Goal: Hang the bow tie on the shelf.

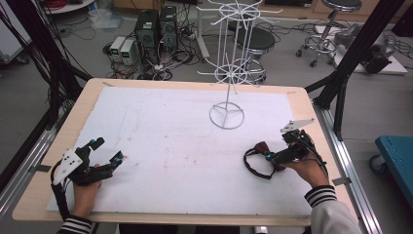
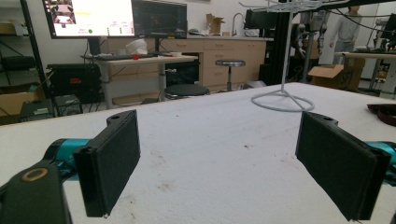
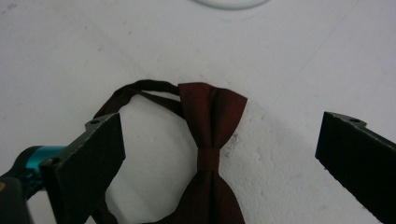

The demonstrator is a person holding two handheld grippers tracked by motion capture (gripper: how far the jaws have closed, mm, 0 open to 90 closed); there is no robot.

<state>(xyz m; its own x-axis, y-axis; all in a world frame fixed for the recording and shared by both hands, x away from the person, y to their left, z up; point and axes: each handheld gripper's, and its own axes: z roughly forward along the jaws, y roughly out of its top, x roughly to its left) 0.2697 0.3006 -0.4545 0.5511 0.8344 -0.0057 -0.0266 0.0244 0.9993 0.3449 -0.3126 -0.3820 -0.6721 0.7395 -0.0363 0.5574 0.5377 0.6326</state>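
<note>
A dark red bow tie (image 1: pixel 263 148) with a looped neck strap (image 1: pixel 251 165) lies on the white mat at the right. My right gripper (image 1: pixel 275 157) hovers over it, open, and the bow tie (image 3: pixel 212 140) lies between its spread jaws without touching them. At the mat's left my left gripper (image 1: pixel 108 152) is held low, open, nothing between its pads (image 2: pixel 112 161). A white wire display stand (image 1: pixel 227 115) rises at the back centre of the mat, its round base (image 2: pixel 282 100) showing far off in the left gripper view.
The white mat (image 1: pixel 185 146) covers most of the wooden table (image 1: pixel 73 109). Black frame posts (image 1: pixel 355 48) flank the table. Computers, cables and stools sit on the floor beyond the far edge.
</note>
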